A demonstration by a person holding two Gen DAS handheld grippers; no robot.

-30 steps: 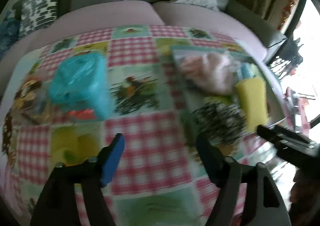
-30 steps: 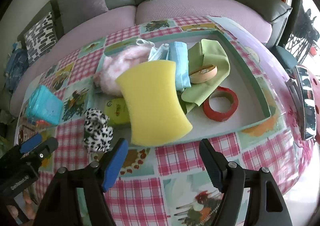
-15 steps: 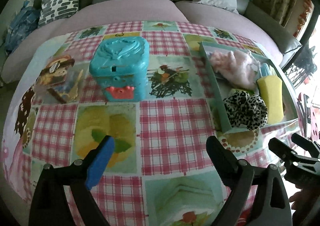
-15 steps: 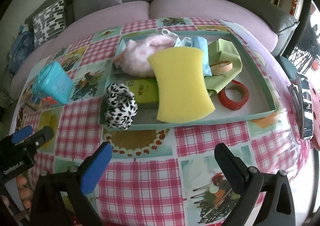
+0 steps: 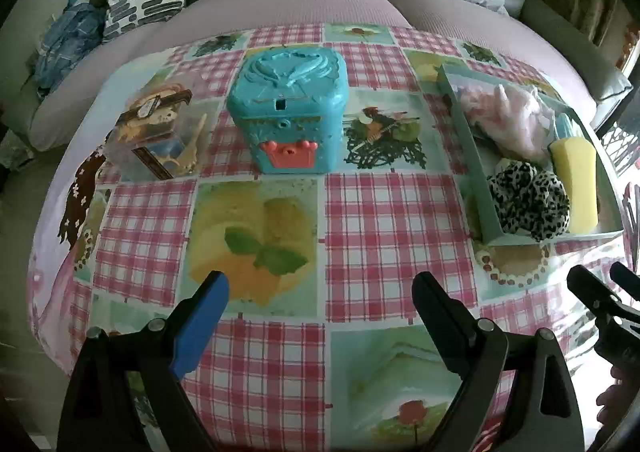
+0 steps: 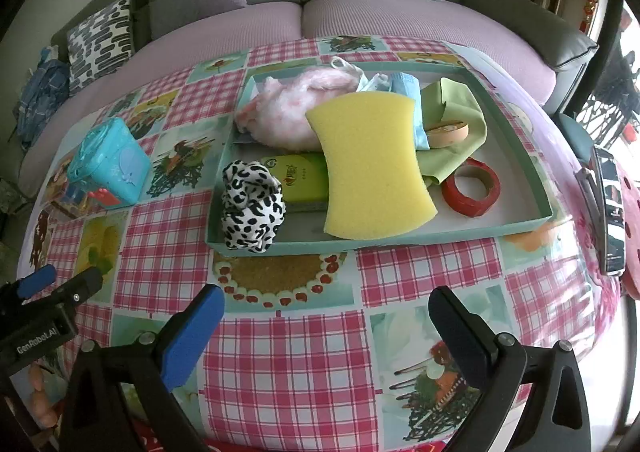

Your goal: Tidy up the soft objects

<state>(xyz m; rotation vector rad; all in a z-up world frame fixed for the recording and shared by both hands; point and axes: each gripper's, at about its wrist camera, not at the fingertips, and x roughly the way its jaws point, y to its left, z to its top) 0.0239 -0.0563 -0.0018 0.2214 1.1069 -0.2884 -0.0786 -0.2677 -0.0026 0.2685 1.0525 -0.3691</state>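
A teal tray (image 6: 516, 230) on the patchwork tablecloth holds a yellow sponge (image 6: 372, 168), a pink fluffy item (image 6: 292, 112), a leopard-print scrunchie (image 6: 250, 208), a green packet (image 6: 300, 178), a green cloth (image 6: 460, 120), blue pieces and two tape rolls (image 6: 472, 192). The tray also shows in the left wrist view (image 5: 476, 156) at the right, with the scrunchie (image 5: 528, 200) and sponge (image 5: 576, 180). My left gripper (image 5: 320, 292) is open and empty above the near table. My right gripper (image 6: 326, 310) is open and empty in front of the tray.
A turquoise toy box (image 5: 290, 116) stands mid-table, with a clear box of small items (image 5: 156, 140) to its left. A phone (image 6: 610, 208) lies at the table's right edge. A purple sofa with cushions (image 5: 148, 0) runs behind the table.
Both grippers have pulled back toward the near table edge and the views have steadied. The scrunchie now lies inside the tray's near-left corner. Both grippers stay open.
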